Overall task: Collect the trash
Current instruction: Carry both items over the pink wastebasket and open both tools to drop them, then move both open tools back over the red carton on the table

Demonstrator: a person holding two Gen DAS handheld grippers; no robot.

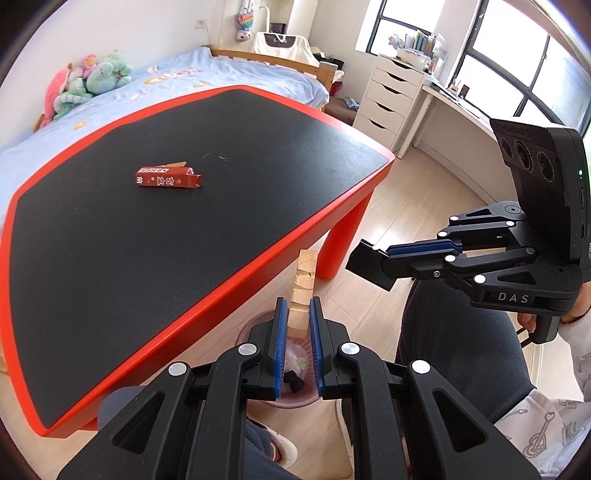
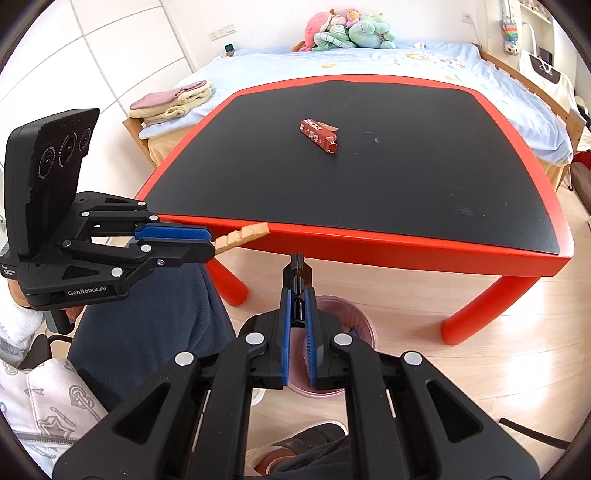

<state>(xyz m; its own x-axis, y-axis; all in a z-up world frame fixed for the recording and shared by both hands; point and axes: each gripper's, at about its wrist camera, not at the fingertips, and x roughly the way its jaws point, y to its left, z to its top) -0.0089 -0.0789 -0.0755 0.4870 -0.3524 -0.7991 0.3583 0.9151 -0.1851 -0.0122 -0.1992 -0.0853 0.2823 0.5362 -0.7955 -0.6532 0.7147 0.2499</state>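
Wooden, stiff and light, the strip point(image 1: 303, 291) is clamped by its end in the left claw point(image 1: 298, 325) above the bin point(image 2: 356, 325), the right claw point(image 2: 296, 314) grips a small dark piece point(image 2: 296, 273), and the carton point(image 2: 318, 135) lies on the desk point(image 2: 406, 240).

Ahead of the gripper stands a low red-framed table with a black top point(image 2: 388, 177), and beyond it a bed under a pale blue sheet point(image 2: 369, 61) with a heap of pastel plush toys point(image 2: 347, 31) at its far edge. A white chest of drawers point(image 1: 391, 96) stands further right beneath dark-framed windows point(image 1: 480, 44), and folded beige and pink towels point(image 2: 173, 101) lie on the bed's left end.
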